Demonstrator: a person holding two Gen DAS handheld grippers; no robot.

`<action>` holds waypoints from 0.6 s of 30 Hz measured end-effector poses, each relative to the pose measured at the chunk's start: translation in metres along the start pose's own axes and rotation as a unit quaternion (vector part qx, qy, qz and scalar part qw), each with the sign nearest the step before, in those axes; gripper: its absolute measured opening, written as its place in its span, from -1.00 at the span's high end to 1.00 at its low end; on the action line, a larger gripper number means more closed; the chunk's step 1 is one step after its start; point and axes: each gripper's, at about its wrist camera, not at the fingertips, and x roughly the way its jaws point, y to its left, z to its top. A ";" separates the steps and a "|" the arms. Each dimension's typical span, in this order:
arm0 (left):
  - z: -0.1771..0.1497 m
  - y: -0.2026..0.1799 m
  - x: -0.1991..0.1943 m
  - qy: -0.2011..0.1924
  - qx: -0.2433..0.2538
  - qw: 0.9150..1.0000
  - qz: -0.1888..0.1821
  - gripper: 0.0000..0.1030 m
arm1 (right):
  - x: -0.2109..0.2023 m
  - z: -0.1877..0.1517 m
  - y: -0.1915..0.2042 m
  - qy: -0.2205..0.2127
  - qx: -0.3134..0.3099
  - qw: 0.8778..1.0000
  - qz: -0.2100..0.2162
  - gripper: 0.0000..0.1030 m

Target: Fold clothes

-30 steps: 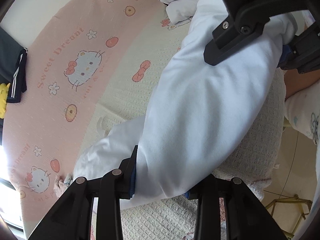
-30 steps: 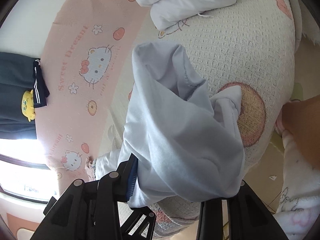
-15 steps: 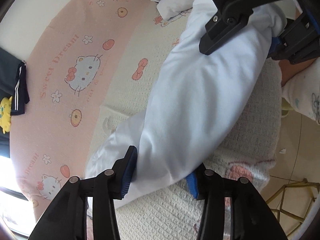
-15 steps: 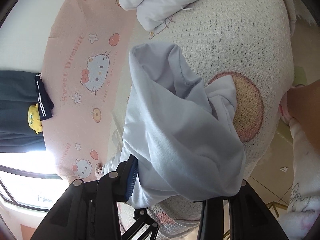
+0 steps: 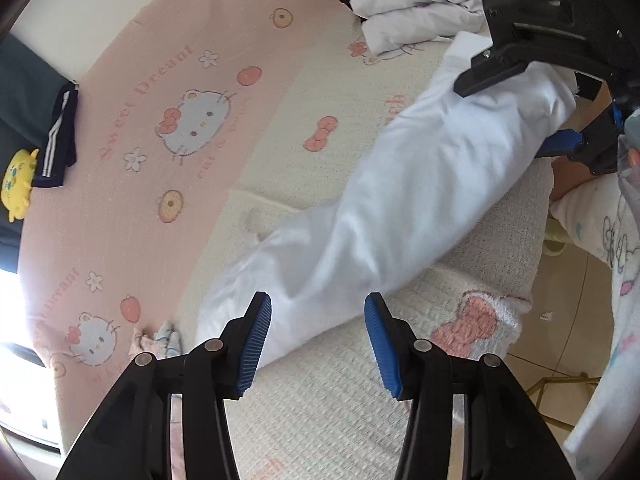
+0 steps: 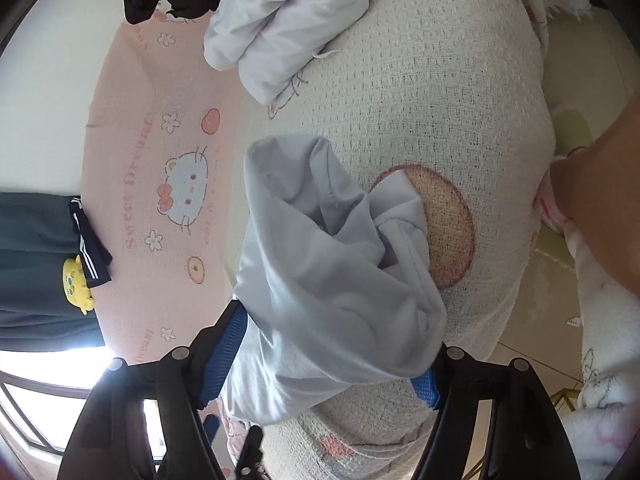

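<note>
Left claw (image 5: 318, 334) has just let go; the soft white garment (image 5: 420, 192) lies rumpled ahead of its ribbed blue pads. Right claw (image 6: 336, 354) has been spreading, limp cloth still bunched between its jaws.

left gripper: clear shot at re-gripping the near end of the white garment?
Probably yes. The left gripper is open, its jaws having just been opening, with the white garment lying between and just beyond them on the blanket; nothing blocks it.

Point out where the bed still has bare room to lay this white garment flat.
Bare bedspread lies between the white garment and the dark clothing at the left edge; a smaller cream patch sits in front of the left gripper. Crowded: the far end, by the bundled white clothes.
</note>
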 end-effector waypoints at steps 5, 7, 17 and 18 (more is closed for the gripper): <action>0.001 0.016 -0.015 -0.008 -0.018 1.000 0.011 0.12 | 0.002 0.001 0.002 -0.004 -0.008 1.000 -0.002 -0.41; 0.004 0.019 -0.016 -0.010 -0.022 1.000 0.014 0.12 | 0.010 0.003 0.009 -0.010 -0.009 1.000 -0.001 -0.41; 0.029 0.031 0.001 0.038 -0.073 0.996 -0.040 0.12 | 0.008 0.004 0.042 -0.049 -0.125 0.990 -0.053 0.00; 0.031 0.032 0.002 0.043 -0.080 0.995 -0.047 0.12 | 0.008 0.003 0.047 -0.055 -0.136 0.988 -0.057 0.06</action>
